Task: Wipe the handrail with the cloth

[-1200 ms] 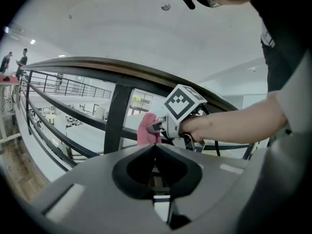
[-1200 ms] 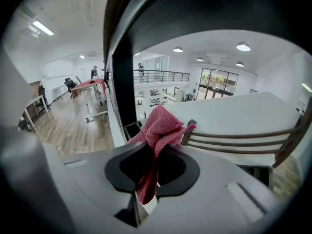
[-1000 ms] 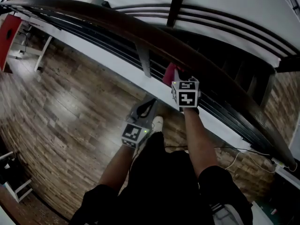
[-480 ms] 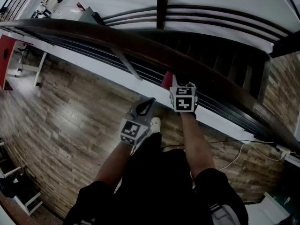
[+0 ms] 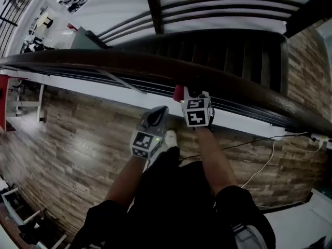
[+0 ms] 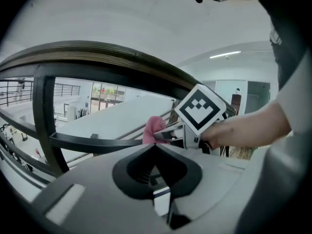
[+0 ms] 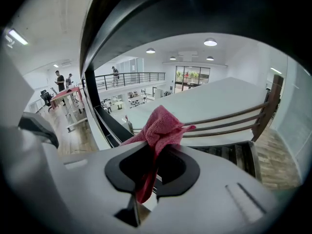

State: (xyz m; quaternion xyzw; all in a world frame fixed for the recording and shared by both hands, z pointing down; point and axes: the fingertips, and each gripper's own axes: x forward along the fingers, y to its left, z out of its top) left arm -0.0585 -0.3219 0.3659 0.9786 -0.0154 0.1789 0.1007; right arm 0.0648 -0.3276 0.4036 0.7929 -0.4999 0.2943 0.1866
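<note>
The handrail [image 5: 104,61] runs left to right, its right end sloping nearer. The right gripper [image 7: 155,147] clenches the pink cloth [image 7: 161,126], which sticks out bunched toward the far side, just under the rail's near edge. The left gripper [image 6: 155,144] hangs nearer and to the left, jaws closed on nothing.

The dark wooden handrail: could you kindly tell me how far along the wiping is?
Done: the pink terry cloth is clamped in the right gripper. In hand: that gripper holds it at the near side of the dark curved wooden handrail, contact unclear; the left gripper sits lower, shut and empty. Left: no wiped patch shows, and long stretches of rail run to both sides.
</note>
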